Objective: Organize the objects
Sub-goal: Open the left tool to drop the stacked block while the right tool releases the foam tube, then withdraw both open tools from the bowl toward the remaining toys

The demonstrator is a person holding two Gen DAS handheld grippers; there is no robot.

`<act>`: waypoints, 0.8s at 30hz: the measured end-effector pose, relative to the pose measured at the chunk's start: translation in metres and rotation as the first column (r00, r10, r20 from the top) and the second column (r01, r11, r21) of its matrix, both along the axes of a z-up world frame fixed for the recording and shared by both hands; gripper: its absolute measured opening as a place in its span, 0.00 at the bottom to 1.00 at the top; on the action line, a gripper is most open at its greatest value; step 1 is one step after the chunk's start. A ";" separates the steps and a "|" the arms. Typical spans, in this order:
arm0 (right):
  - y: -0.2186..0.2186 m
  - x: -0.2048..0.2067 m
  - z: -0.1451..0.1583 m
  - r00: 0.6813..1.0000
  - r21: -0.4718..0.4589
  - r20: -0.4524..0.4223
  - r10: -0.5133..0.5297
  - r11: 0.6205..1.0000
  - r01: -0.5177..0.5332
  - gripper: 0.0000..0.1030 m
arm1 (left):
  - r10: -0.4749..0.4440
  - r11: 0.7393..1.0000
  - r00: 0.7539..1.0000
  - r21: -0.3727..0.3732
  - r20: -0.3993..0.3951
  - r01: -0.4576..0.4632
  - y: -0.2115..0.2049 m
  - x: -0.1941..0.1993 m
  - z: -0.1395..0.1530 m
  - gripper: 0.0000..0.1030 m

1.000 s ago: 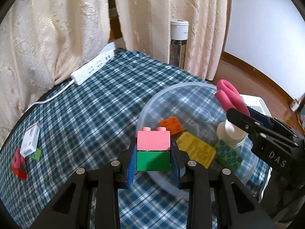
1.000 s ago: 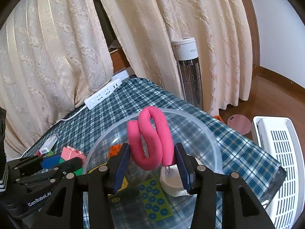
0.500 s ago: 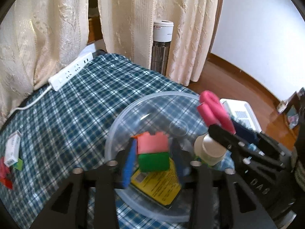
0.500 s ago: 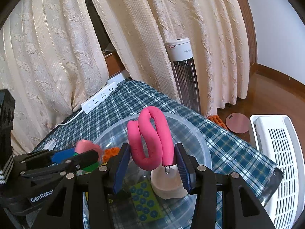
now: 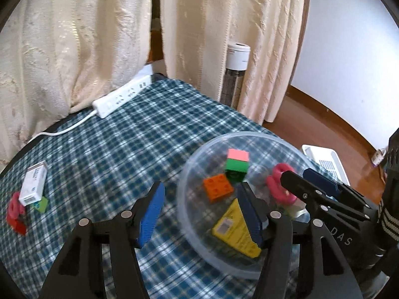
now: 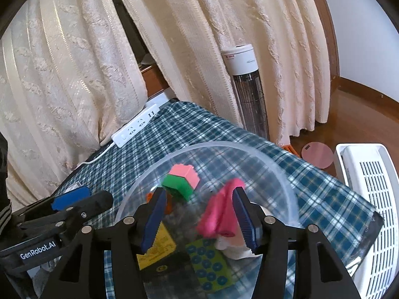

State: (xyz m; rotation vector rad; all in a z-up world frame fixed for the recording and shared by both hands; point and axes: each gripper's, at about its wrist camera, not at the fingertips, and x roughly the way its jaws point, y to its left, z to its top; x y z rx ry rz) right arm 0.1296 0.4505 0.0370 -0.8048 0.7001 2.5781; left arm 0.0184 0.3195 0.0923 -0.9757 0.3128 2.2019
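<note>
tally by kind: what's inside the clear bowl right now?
Bricks: 3 (pink brick, green brick, orange brick)
Cards: 2 (yellow card, green dotted card)
Pink foam loop: 1
White cup-like piece: 1
Total in bowl: 7

A lived-in home room is shown. A table covered with a blue plaid cloth point(image 5: 129, 134) serves as landmark: cream lace curtains point(image 6: 74, 49) hang behind it, a tower heater point(image 6: 245, 84) stands beyond it on wooden flooring point(image 6: 349, 114).
</note>
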 end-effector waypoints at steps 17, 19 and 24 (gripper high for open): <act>-0.052 -0.032 0.007 0.995 0.028 0.024 0.094 0.995 -0.095 0.57 | 0.131 0.991 0.991 0.014 -0.016 -0.131 -0.065 -0.022 0.003 0.66; -0.057 -0.036 0.008 0.994 0.030 0.027 0.106 0.994 -0.106 0.57 | 0.145 0.989 0.989 0.016 -0.012 -0.145 -0.071 -0.025 0.004 0.66; -0.070 -0.045 0.008 0.991 0.030 0.036 0.129 0.991 -0.130 0.57 | 0.170 0.985 0.985 0.019 -0.008 -0.170 -0.085 -0.031 0.003 0.66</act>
